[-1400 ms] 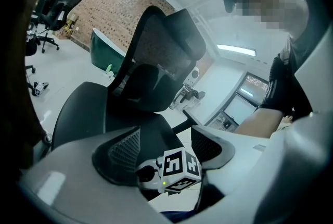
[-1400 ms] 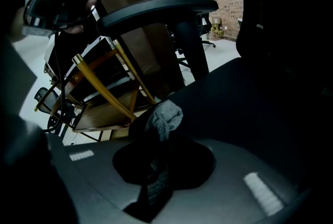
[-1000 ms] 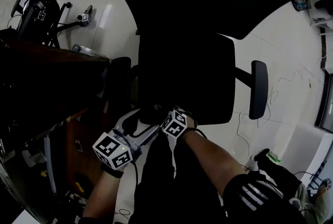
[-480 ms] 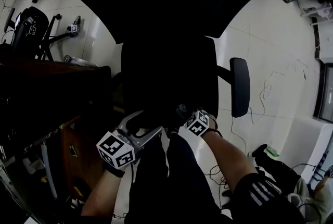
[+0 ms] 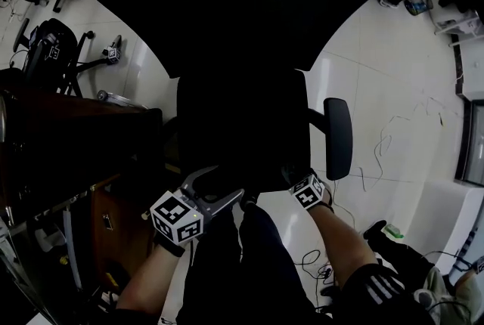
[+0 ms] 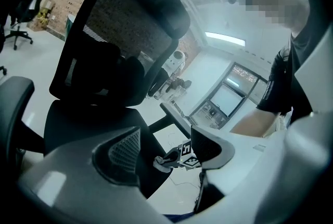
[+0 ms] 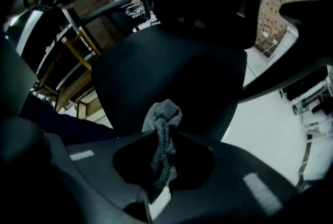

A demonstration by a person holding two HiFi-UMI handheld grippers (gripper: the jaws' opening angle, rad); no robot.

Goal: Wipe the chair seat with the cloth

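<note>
My left gripper point(image 5: 216, 184) hangs off the near left corner of the chair seat point(image 5: 242, 127), its fingers point(image 6: 120, 151) spread wide with nothing between them; through the gap I see only the black seat and my other tool beyond. The seat lies in front of me, with the mesh backrest point(image 5: 227, 6) at its far side. My right gripper point(image 7: 158, 168) is at the seat's near right edge, fingers closed on the grey cloth point(image 7: 162, 120). A bunched end of the cloth pokes out past the fingertips over the seat; whether it presses on the seat I cannot tell. The right armrest point(image 5: 338, 136) stands just right of that hand.
</note>
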